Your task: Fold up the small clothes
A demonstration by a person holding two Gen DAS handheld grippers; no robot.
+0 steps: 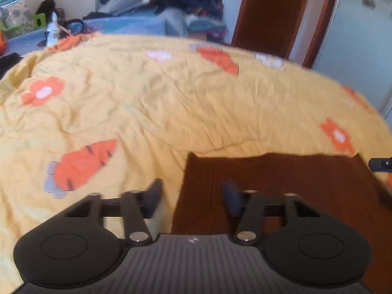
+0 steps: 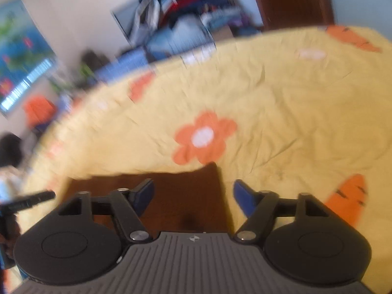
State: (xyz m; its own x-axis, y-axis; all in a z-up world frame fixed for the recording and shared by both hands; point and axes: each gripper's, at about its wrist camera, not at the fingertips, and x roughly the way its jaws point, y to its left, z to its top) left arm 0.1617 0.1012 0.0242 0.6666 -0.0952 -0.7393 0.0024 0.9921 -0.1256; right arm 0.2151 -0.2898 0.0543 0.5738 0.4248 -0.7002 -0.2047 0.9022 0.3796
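Note:
A dark brown knitted garment (image 1: 281, 183) lies flat on the yellow bedspread (image 1: 171, 103), with a straight far edge. My left gripper (image 1: 192, 191) is open and empty, straddling the garment's left edge; its right finger is over the cloth, its left over the bedspread. In the right wrist view the same garment (image 2: 176, 196) lies under my right gripper (image 2: 193, 193), which is open and empty and straddles the garment's right edge. The right gripper's tip (image 1: 381, 164) shows at the far right of the left wrist view. The left gripper (image 2: 29, 199) shows at the left of the right wrist view.
The bedspread (image 2: 281, 103) has orange carrot and flower prints and is wrinkled. Beyond the bed are a pile of clothes (image 1: 176, 2), a brown door (image 1: 276, 12) and small items (image 1: 52, 28) at the back left.

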